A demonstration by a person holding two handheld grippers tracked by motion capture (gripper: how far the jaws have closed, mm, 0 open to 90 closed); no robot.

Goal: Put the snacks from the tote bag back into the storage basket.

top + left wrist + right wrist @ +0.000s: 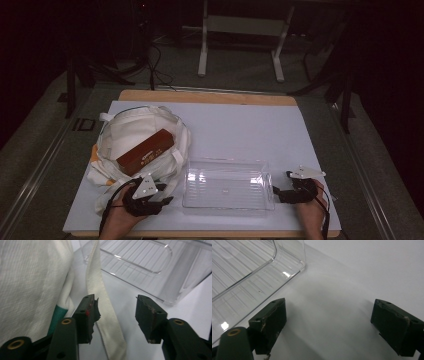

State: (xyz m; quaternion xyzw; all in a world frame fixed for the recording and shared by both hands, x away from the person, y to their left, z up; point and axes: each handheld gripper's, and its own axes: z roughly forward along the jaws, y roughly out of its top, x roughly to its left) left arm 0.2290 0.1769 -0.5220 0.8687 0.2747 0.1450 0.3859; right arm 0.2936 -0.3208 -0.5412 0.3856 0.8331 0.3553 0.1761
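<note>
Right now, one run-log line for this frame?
left gripper: open by bag strap | right gripper: open over mat beside tray | box: in bag | tray: empty

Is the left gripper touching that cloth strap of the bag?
Cannot tell. In the left gripper view the strap passes close beside one pad of the open left gripper, but contact isn't plain.

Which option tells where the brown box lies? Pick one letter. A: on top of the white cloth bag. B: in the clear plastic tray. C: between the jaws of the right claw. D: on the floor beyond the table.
A: in the high view the brown box rests on the white cloth bag, left of the clear plastic tray, which holds nothing, and the right claw stands open over bare table.
</note>
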